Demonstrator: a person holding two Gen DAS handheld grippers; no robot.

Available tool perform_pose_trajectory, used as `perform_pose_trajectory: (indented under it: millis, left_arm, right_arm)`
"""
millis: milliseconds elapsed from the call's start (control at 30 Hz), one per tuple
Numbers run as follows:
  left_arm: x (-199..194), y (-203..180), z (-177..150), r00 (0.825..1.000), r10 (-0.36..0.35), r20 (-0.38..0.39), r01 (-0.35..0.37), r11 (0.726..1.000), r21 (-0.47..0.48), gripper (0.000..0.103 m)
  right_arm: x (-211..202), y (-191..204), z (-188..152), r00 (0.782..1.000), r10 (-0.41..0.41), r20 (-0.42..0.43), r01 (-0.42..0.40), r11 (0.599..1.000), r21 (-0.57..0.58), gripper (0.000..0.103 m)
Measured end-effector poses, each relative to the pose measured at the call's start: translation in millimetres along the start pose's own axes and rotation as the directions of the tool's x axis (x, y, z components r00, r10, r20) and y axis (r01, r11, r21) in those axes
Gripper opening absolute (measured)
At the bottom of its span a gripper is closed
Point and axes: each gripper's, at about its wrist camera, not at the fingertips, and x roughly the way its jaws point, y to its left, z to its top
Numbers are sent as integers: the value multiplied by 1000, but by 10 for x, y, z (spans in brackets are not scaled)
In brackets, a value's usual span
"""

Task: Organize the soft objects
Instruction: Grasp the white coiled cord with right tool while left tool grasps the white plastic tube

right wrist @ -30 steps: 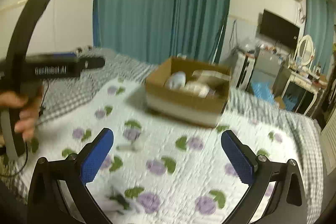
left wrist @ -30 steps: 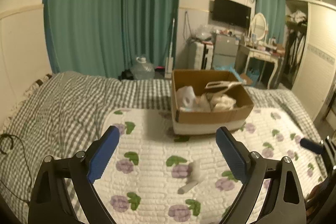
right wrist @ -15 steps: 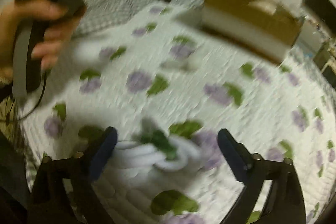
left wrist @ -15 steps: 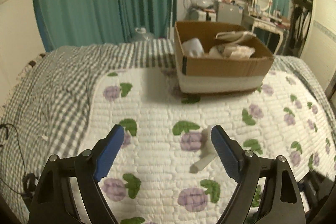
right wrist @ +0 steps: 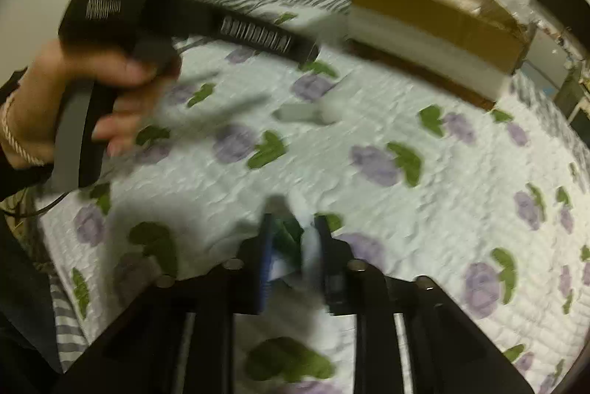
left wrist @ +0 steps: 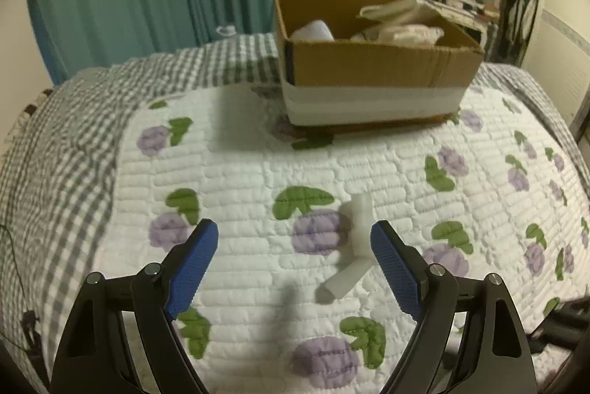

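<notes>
Right tool (right wrist: pixel 293 239): jaws nearly together, pinching a small white-and-green soft item (right wrist: pixel 295 241) just above the quilt (right wrist: pixel 368 209) near the bed's near edge; blur hides how deep the grip is.
Left tool (left wrist: pixel 295 253): jaws wide apart, holding nothing, low over the quilt. White sock-like piece (left wrist: pixel 354 246) lies flat just inside its right finger (left wrist: pixel 392 268), off-centre in the gap.
Cardboard box (left wrist: pixel 372 62) sits toward the far edge of the quilt, already holding pale soft things.

Risks (judgement):
- Left closes as it stands: white piece is only clipped at one side, or quilt fabric gets pinched with it.
- Right grip looks shallow; a fast carry to the box could shed the item.
- Both tools are close together; paths to the box may cross.
</notes>
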Motion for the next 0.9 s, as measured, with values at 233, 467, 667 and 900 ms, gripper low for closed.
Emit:
perform_pose_trajectory:
  millis: [233, 467, 667, 900]
  left_arm:
    - [270, -88, -30, 998, -27, -55, 28, 999, 15, 85]
    - [521, -310, -94, 989, -102, -110, 107, 994, 39, 85]
    - [600, -501, -146, 986, -108, -124, 118, 990, 80, 72]
    - [565, -607, -171, 978, -167, -125, 178, 980, 86, 29]
  right_arm:
    - [-169, -397, 176, 993, -100, 56, 97, 993, 62, 18]
    - [-110, -804, 318, 986, -153, 69, 142, 980, 141, 19]
    - [34, -992, 280, 989, -142, 45, 130, 969, 209, 19]
    - [92, -1045, 261, 990, -137, 39, 125, 965, 231, 19]
